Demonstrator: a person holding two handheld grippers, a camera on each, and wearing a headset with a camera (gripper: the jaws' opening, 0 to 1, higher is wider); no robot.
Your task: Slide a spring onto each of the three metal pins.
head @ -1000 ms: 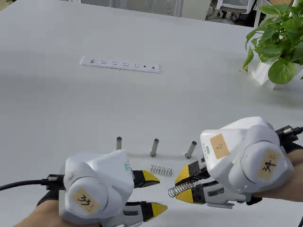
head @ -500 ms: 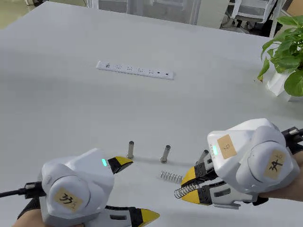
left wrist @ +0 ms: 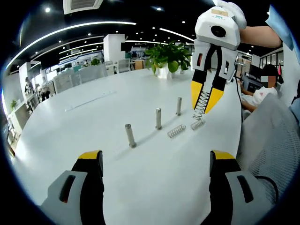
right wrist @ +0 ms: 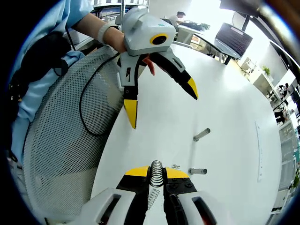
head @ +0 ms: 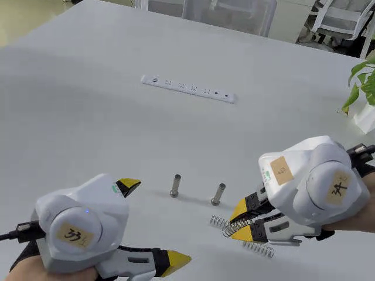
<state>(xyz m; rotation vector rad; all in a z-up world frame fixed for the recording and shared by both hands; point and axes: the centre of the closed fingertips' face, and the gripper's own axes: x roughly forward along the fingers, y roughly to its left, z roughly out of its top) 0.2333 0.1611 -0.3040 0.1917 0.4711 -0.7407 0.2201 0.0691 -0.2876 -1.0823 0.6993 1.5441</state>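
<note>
White table (head: pixel 88 117), thin silver coiled spring (head: pixel 234 228) clamped in right tool (head: pixel 239 223)

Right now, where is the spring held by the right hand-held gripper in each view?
Head view: spring lower right, in the right hand-held gripper.
Left gripper view: spring upper right, just right of the metal pins.
Right gripper view: spring bottom centre.
Shared landmark: the metal pins.

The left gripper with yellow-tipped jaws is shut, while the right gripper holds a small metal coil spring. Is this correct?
Not quite. The left gripper with yellow-tipped jaws is open, its jaws wide apart with nothing between them, as the left gripper view shows. The right gripper does hold a small metal coil spring.
</note>
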